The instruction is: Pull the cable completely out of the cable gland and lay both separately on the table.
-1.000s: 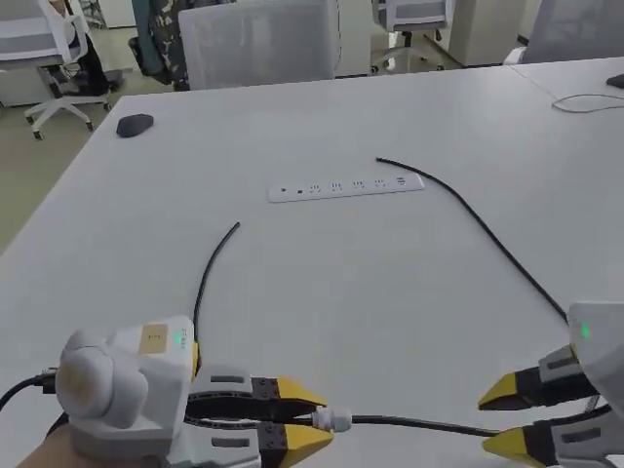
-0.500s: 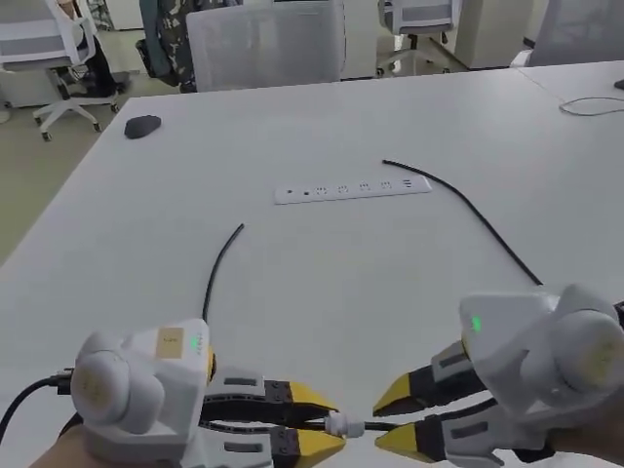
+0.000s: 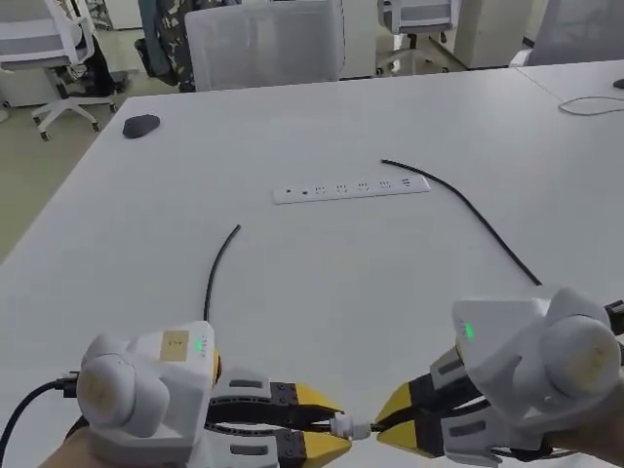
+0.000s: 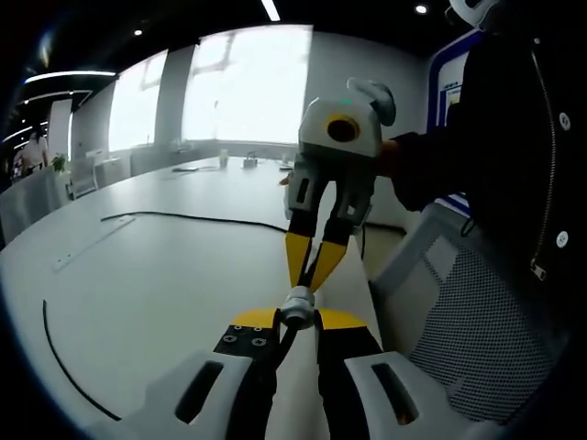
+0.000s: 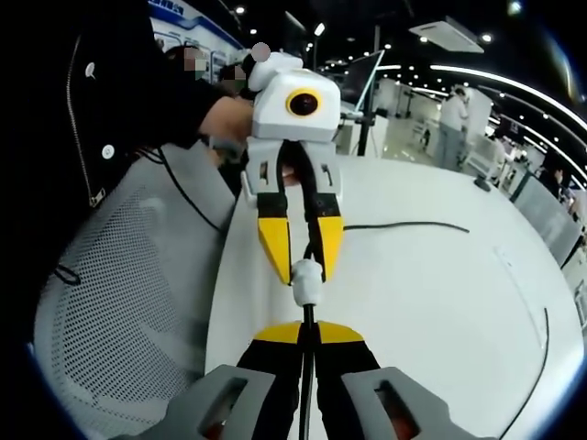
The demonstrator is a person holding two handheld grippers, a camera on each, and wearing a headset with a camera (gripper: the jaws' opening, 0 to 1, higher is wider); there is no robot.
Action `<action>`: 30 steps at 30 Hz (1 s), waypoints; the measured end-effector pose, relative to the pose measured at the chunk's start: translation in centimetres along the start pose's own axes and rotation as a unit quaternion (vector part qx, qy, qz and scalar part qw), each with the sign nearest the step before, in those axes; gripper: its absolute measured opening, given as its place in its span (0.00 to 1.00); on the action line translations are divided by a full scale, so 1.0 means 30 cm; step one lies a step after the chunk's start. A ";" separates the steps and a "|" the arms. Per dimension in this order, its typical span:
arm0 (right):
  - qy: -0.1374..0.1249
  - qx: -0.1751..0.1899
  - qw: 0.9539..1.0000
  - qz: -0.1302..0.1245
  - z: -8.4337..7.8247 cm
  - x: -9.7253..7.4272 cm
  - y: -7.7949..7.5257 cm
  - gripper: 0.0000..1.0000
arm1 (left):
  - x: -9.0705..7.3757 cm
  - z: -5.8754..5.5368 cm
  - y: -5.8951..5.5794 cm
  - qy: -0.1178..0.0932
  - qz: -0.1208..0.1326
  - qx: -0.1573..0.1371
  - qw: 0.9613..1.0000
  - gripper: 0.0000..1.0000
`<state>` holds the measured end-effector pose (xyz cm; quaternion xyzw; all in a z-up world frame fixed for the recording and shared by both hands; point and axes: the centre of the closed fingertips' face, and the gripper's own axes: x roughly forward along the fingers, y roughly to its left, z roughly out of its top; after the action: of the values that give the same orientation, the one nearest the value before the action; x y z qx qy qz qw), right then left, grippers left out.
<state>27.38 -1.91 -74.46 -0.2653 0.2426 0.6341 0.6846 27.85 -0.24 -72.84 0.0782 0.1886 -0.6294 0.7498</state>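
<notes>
Near edge of the desk (image 3: 322, 292), both grippers low and tip to tip. At near left, the left gripper (image 3: 338, 427), jaws clenched on the small white cable gland (image 3: 343, 426), held just above the desktop. At near right, the right gripper (image 3: 381, 428), jaws pinched tight on the black cable (image 5: 307, 314) just right of the gland, yellow tips almost touching the gland's end. Cable not yet out, threaded into the gland, with only a short bare stretch between the two sets of jaws. Farther out, mid-desk, a white power strip (image 3: 351, 187), with a long black lead (image 3: 487, 227) trailing off to the near right. Left of centre, a loose black wire (image 3: 218, 261) curving toward the near edge and lost behind the left gripper; cannot tell whether part of the same cable. Toward the far left corner, a dark mouse (image 3: 141, 125). Beyond the far edge, grey office chairs (image 3: 263, 44)
</notes>
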 end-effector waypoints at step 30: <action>0.142 0.027 0.986 -0.078 -0.397 -0.186 -0.092 0.00 | -0.056 -0.009 0.057 0.003 0.026 0.007 1.000 0.15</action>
<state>29.74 -14.19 -79.41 -0.3522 0.3326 0.5280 0.6975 29.22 1.73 -72.65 0.0905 0.1842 -0.6111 0.7645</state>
